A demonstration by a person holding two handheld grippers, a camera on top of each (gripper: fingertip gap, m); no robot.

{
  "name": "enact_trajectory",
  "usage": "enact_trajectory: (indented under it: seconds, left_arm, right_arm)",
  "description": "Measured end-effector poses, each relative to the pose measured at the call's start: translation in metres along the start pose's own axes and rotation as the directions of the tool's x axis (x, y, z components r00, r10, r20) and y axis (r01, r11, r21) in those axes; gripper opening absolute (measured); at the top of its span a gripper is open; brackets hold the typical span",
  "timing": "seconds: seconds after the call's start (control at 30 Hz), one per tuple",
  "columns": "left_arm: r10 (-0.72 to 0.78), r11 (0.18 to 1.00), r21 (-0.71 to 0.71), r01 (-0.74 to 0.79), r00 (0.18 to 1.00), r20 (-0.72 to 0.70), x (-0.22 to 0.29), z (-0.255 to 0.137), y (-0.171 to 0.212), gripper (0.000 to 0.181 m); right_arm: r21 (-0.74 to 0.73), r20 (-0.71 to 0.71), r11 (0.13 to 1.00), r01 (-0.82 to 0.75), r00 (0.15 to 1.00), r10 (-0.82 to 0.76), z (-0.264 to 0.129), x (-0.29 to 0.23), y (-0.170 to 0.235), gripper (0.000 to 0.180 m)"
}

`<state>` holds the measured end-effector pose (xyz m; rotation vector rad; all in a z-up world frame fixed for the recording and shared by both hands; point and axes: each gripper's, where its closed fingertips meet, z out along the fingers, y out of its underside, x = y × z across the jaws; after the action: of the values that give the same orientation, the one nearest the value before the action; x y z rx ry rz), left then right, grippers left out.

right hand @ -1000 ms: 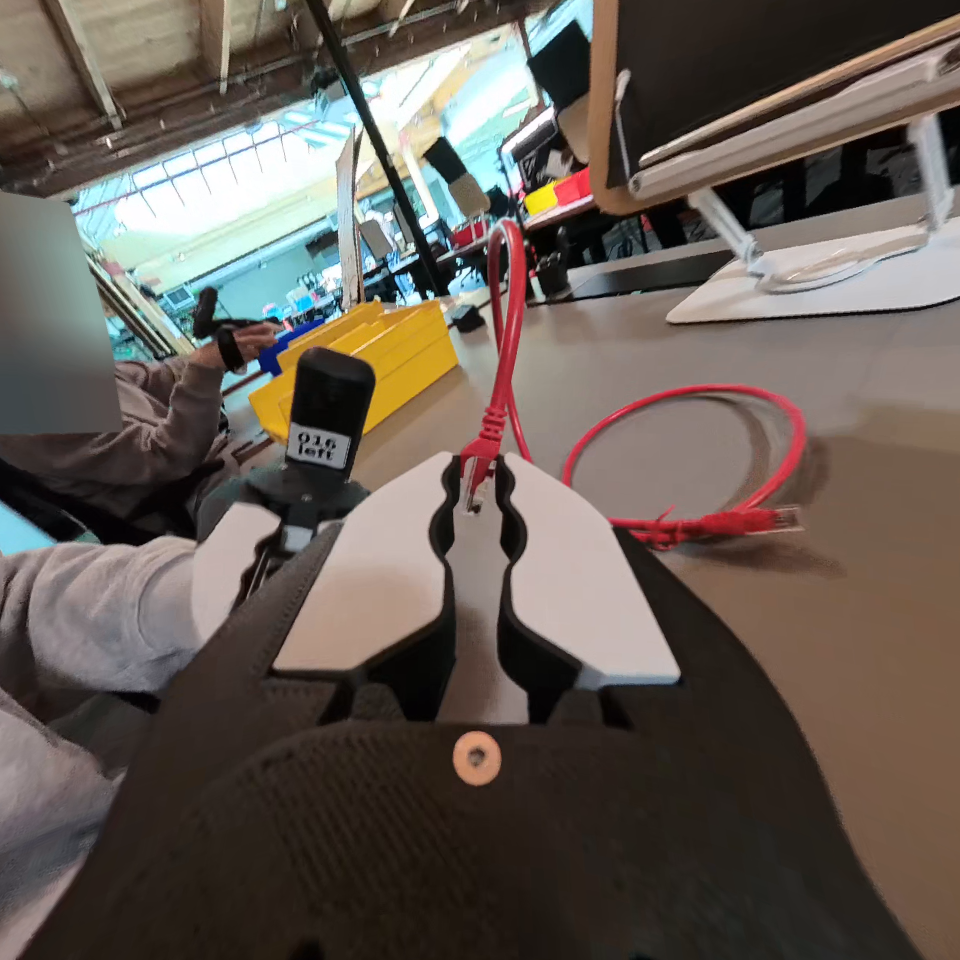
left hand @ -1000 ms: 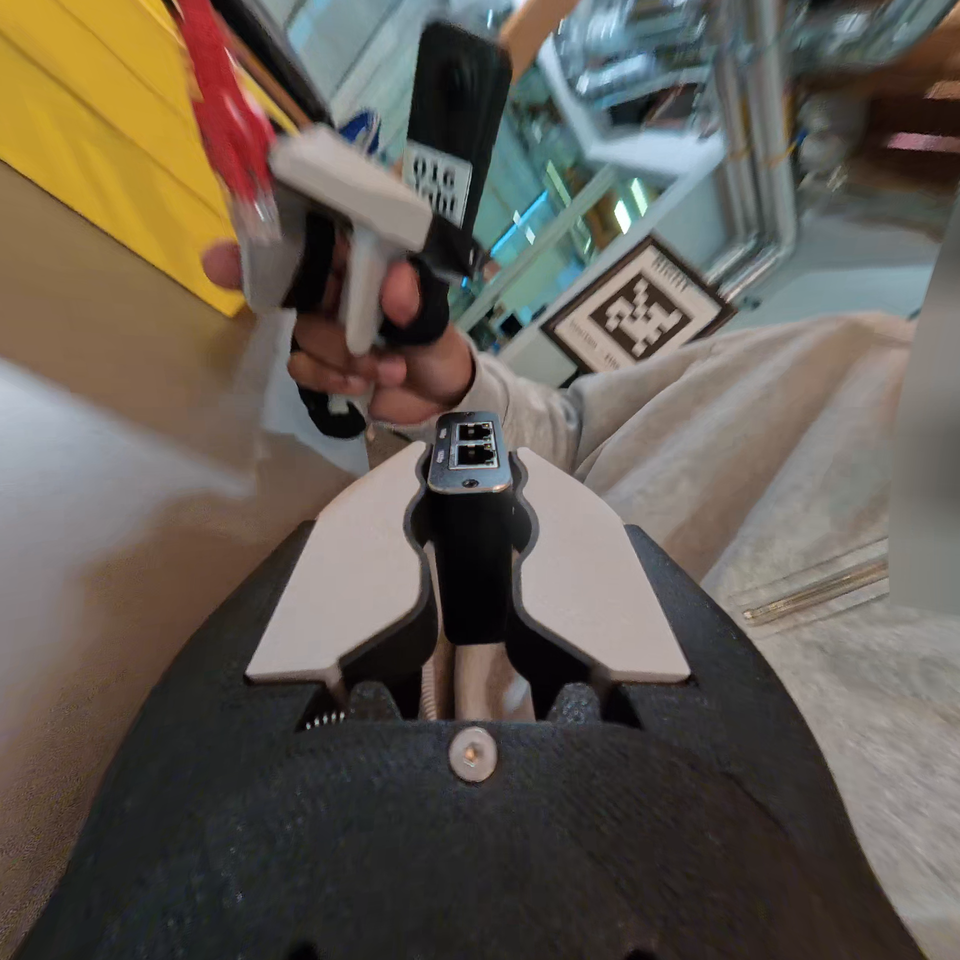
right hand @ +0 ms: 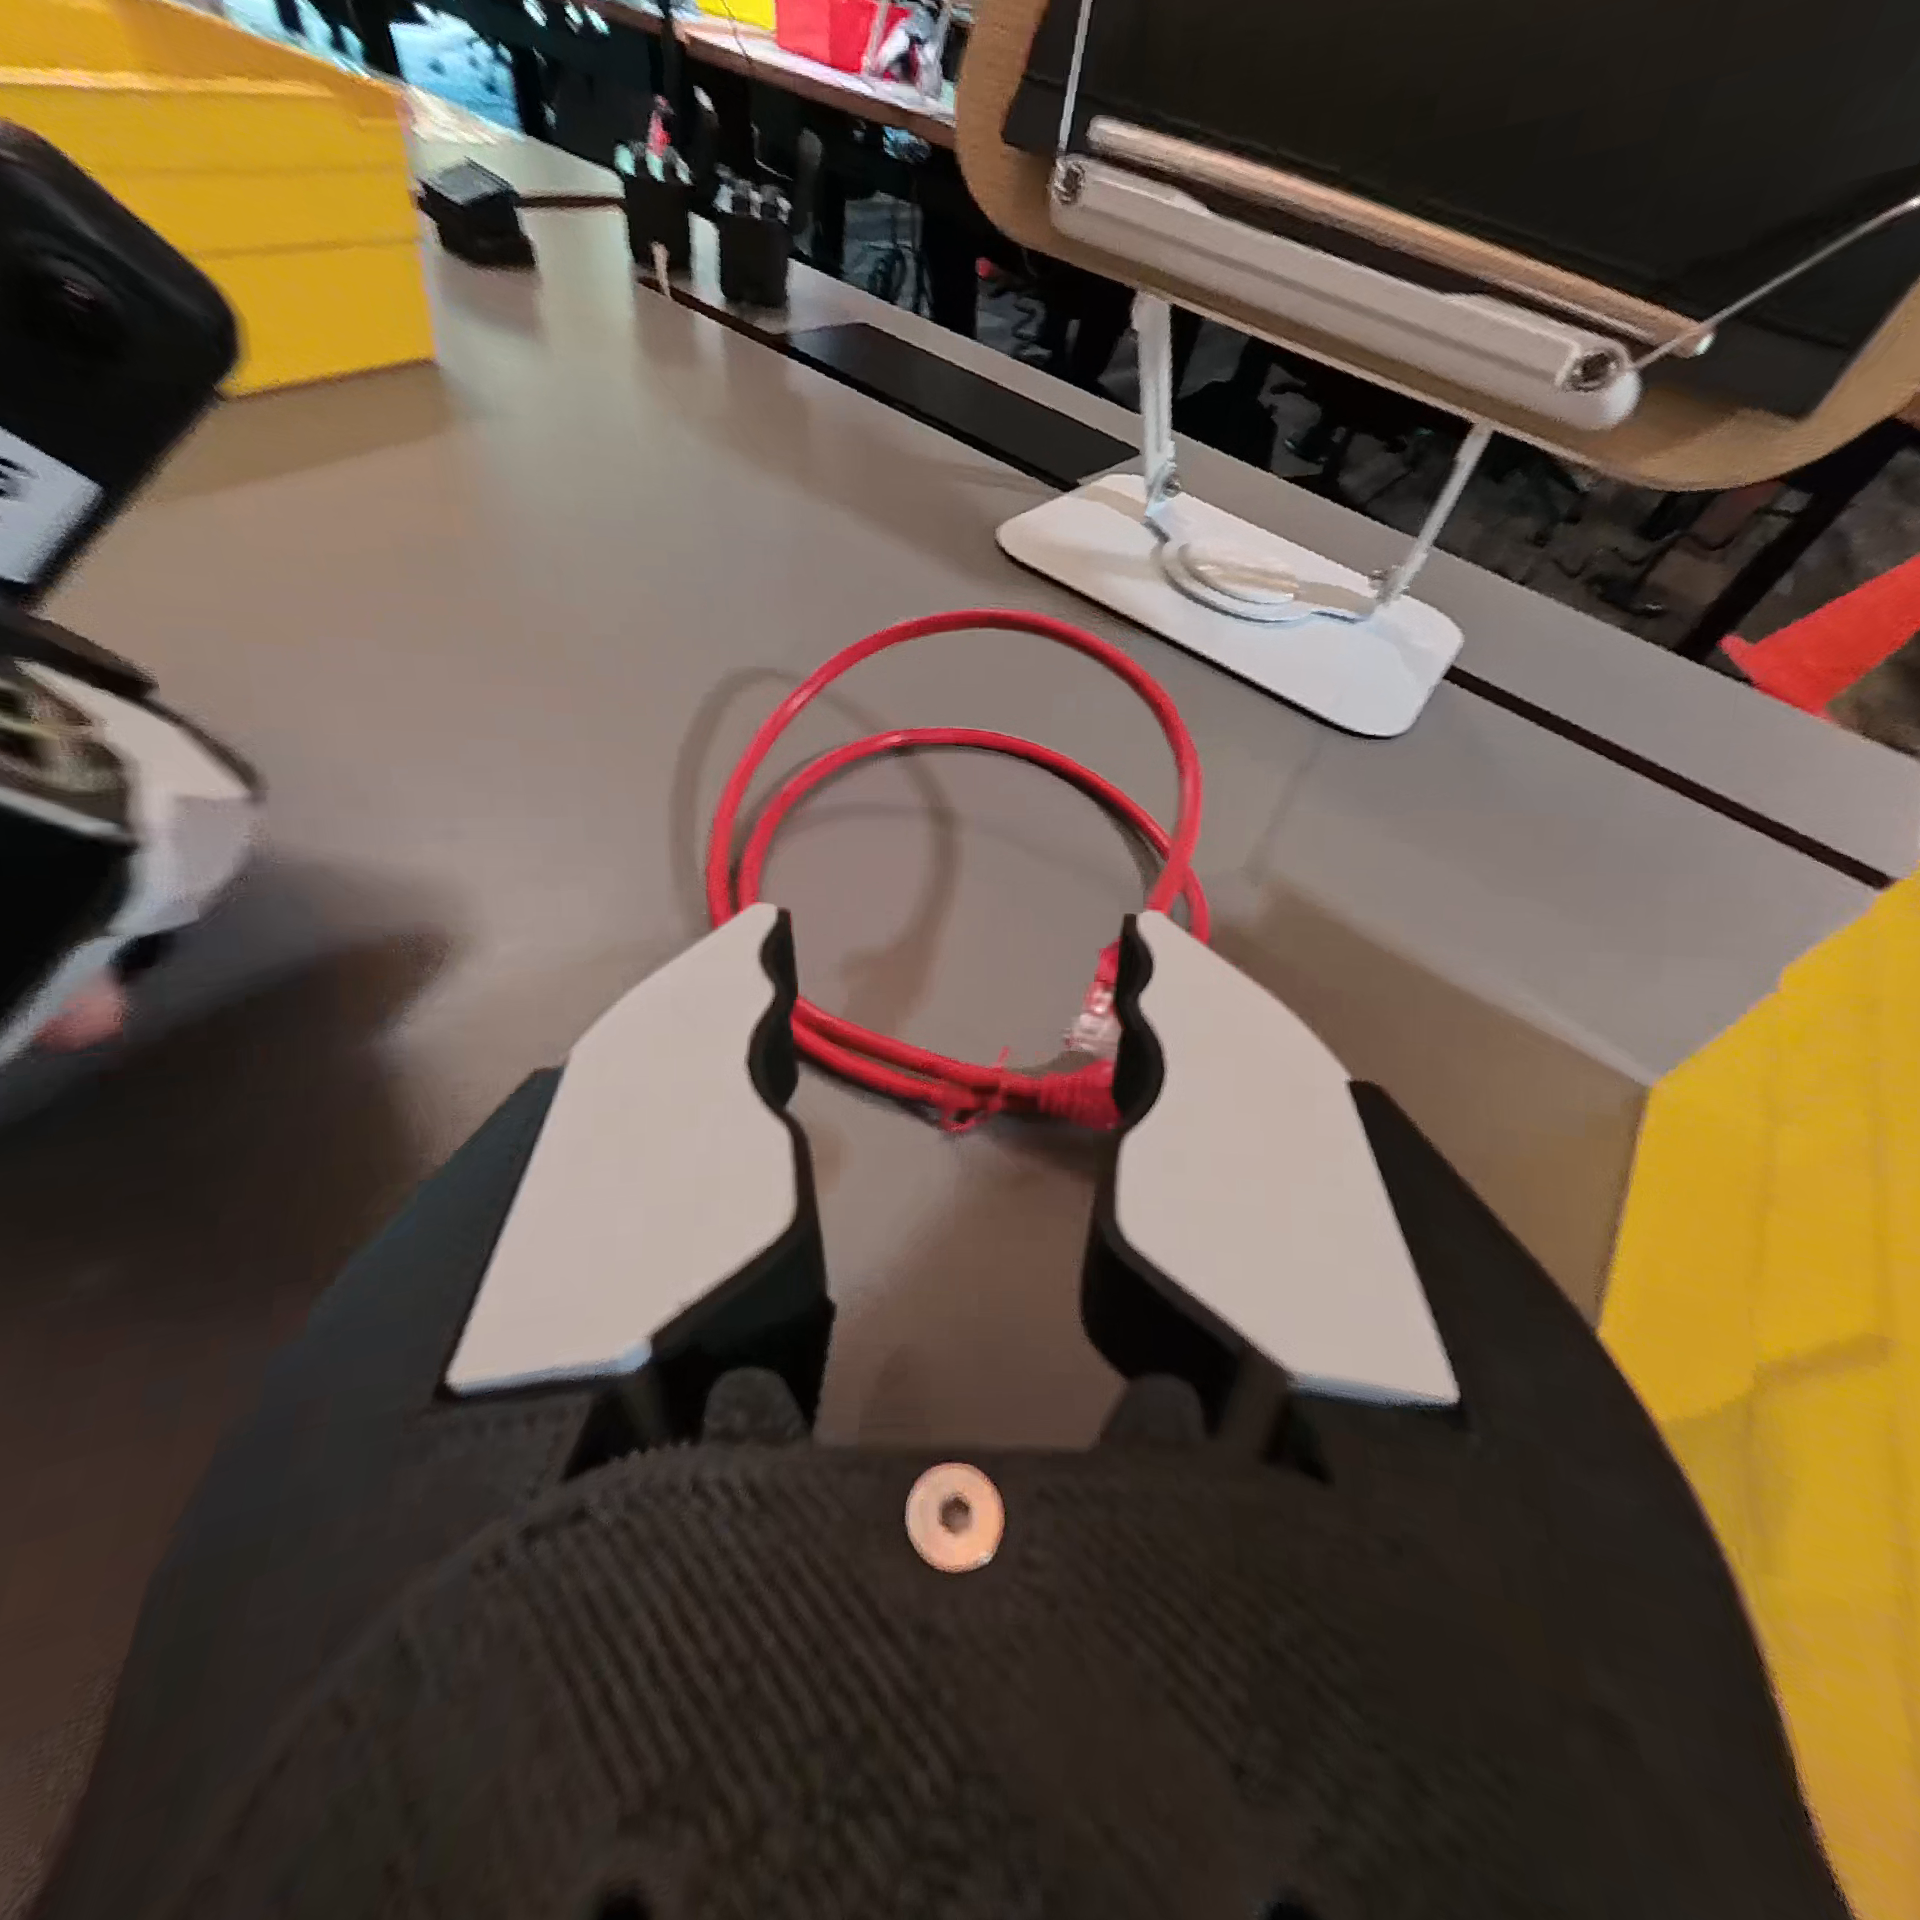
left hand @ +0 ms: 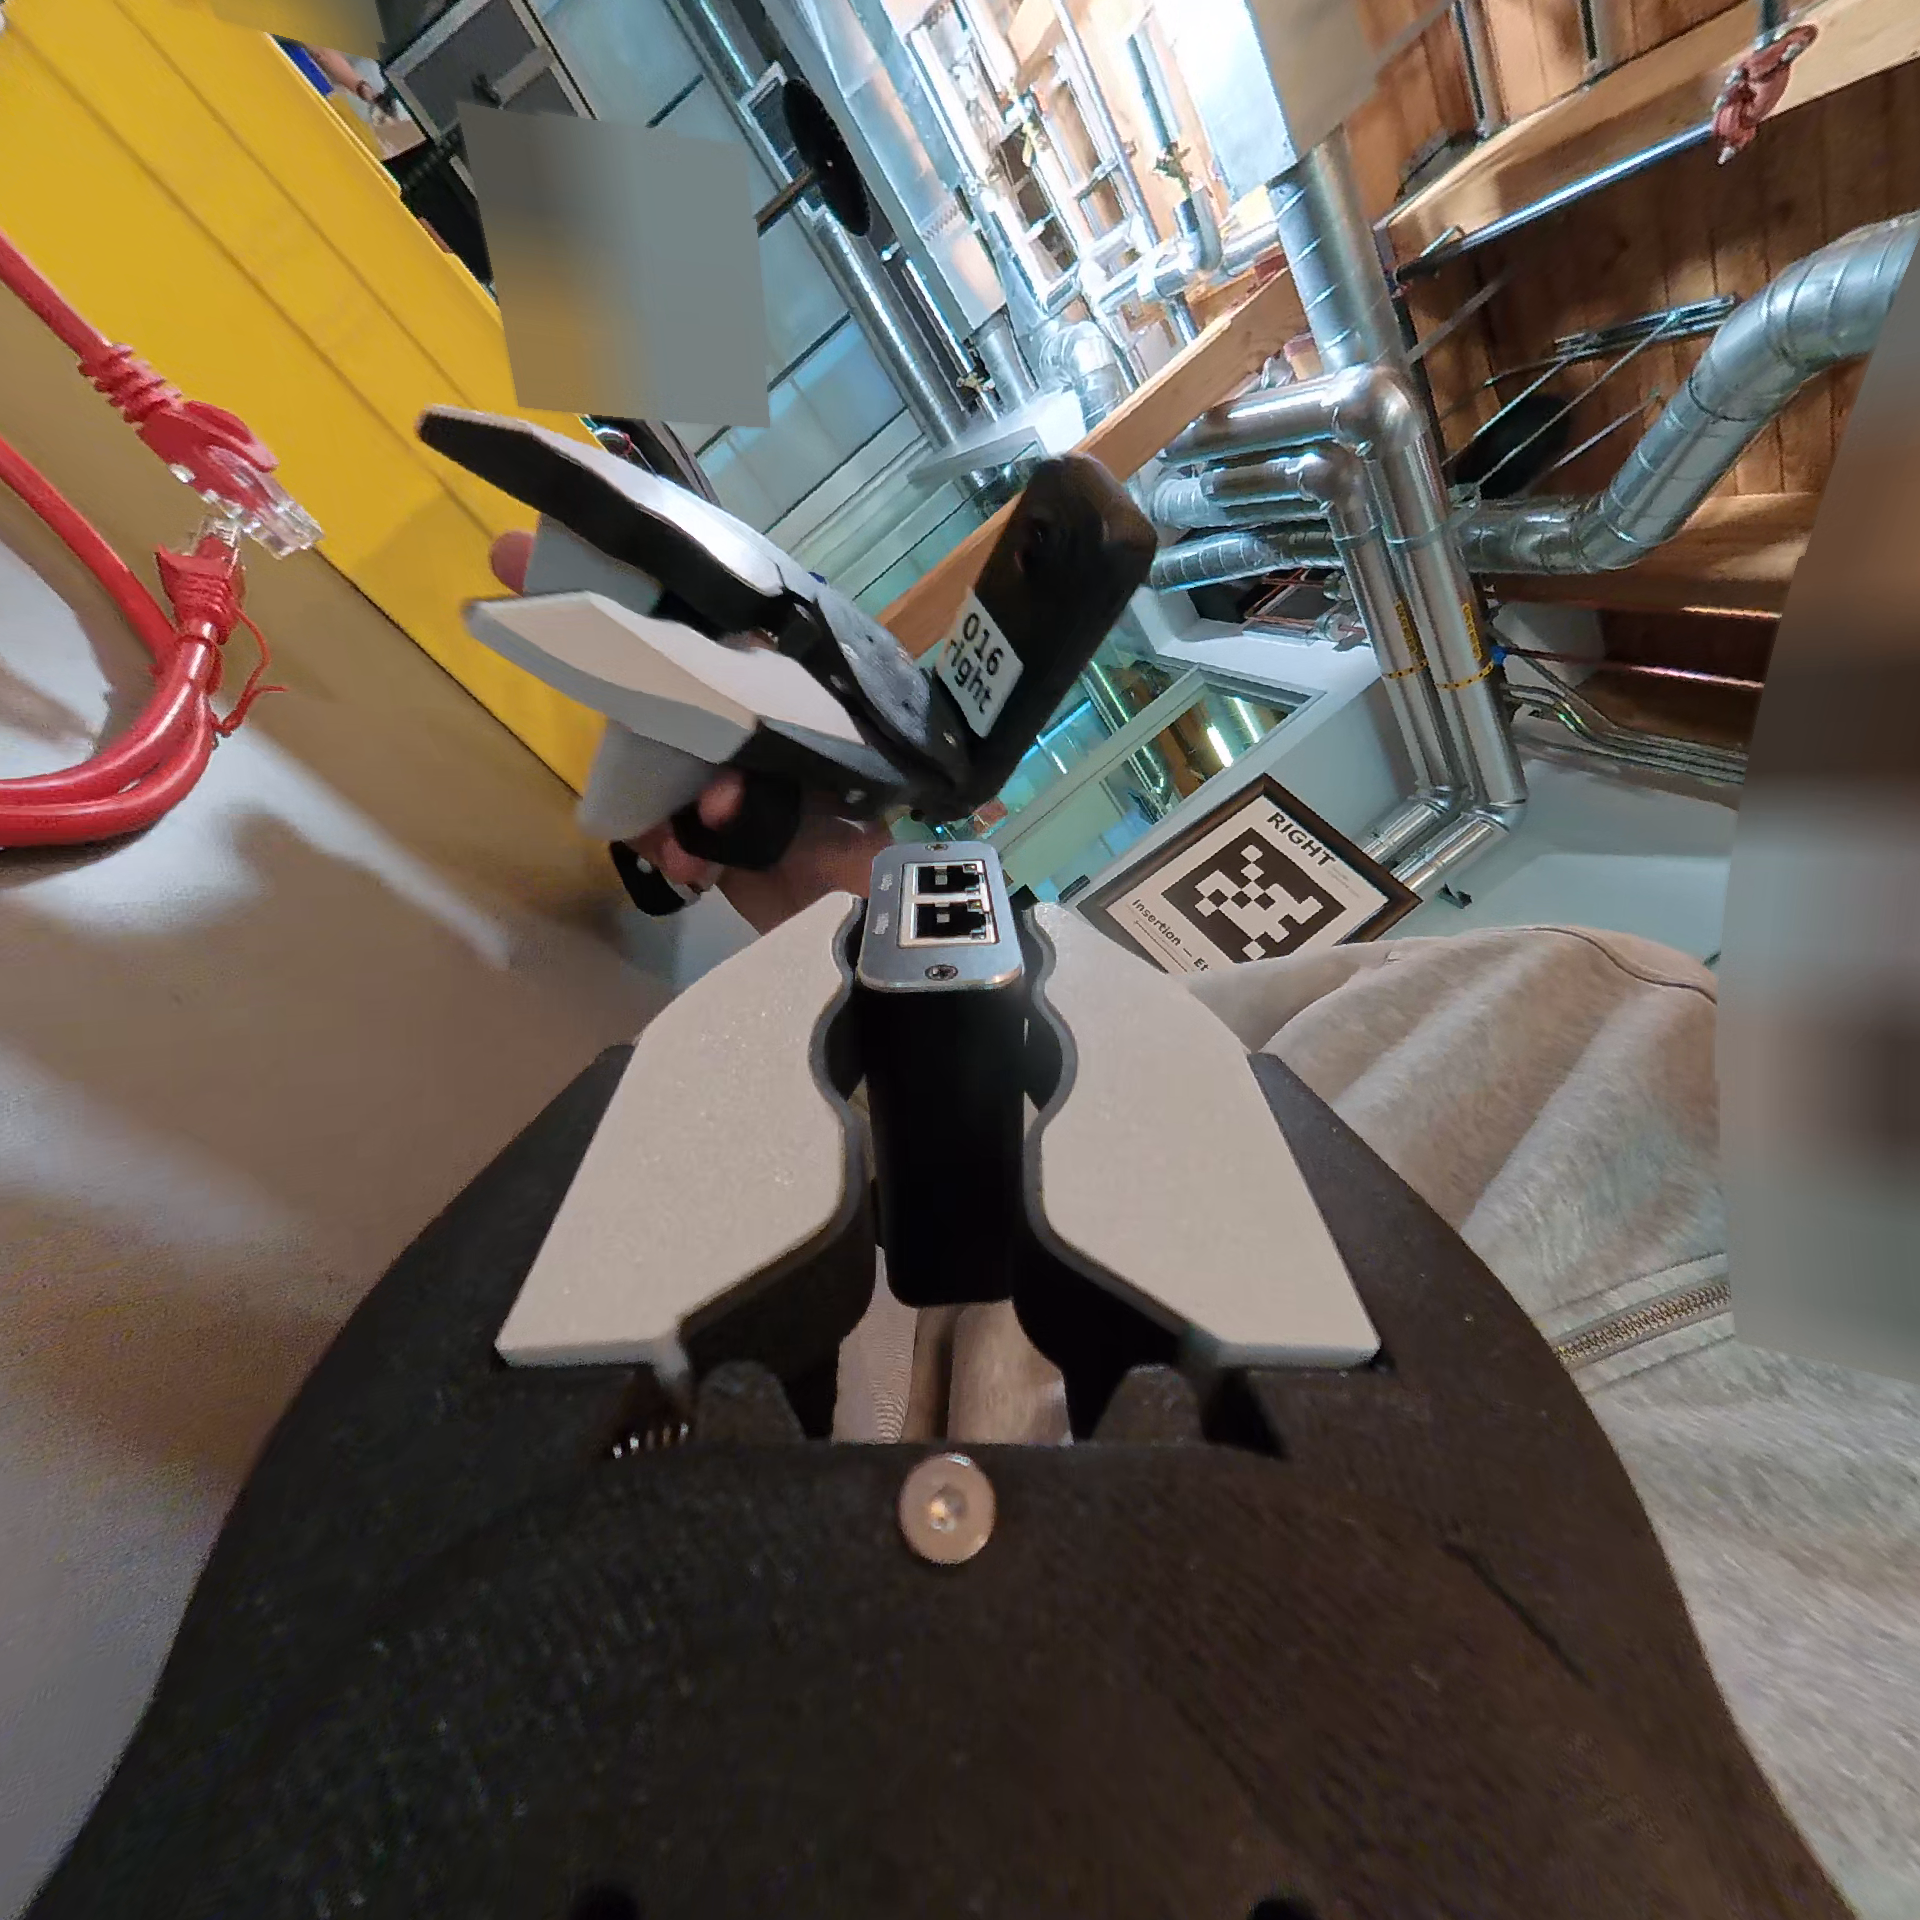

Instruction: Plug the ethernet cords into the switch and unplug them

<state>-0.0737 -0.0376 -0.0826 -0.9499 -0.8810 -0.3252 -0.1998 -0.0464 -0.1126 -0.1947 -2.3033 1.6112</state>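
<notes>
Switch (left hand: pixel 938 1060) is the anchor here, pinched upright between the fingers of the left gripper (left hand: pixel 940 940), its port end pointing away from the camera. Both ports on that face sit empty, nothing plugged in. Just beyond the switch and a little above it hangs the right gripper (left hand: pixel 488 530), jaws spread wide and carrying nothing, angled away from the ports toward the cord. Farther out from the switch, off to the left in the left wrist view, the red ethernet cord (left hand: pixel 156 665) lies on the grey table (left hand: pixel 312 1039), one clear plug (left hand: pixel 255 509) sticking up free. From the right wrist camera the same story: open right gripper (right hand: pixel 956 961) hovering over the coiled cord (right hand: pixel 966 831), a plug (right hand: pixel 1096 1003) lying just beside the right-hand finger, not gripped. Yellow bins (left hand: pixel 208 208) stand behind the cord, a white monitor stand (right hand: pixel 1247 613) past the loop. My read: no cord is in the switch at this moment, so a pick-up of that plug, then insertion and removal, looks to be what remains
</notes>
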Motion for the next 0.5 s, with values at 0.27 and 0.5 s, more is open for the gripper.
enact_trajectory:
  seconds: [0.27, 0.5]
  left_arm:
    - [0.001, 1.000, -0.011, -0.001, 1.000, 0.000, 0.000, 0.001, 0.002, 0.025]
    - [-0.005, 1.000, -0.004, 0.005, 1.000, -0.007, 0.000, 0.001, 0.001, 0.025]
  right_arm:
    - [-0.220, -0.031, 0.970, -0.104, 0.995, 0.099, 0.027, 0.015, 0.034, 0.055]
    - [-0.372, -0.004, 0.923, -0.094, 0.995, 0.100, 0.026, 0.001, 0.058, 0.054]
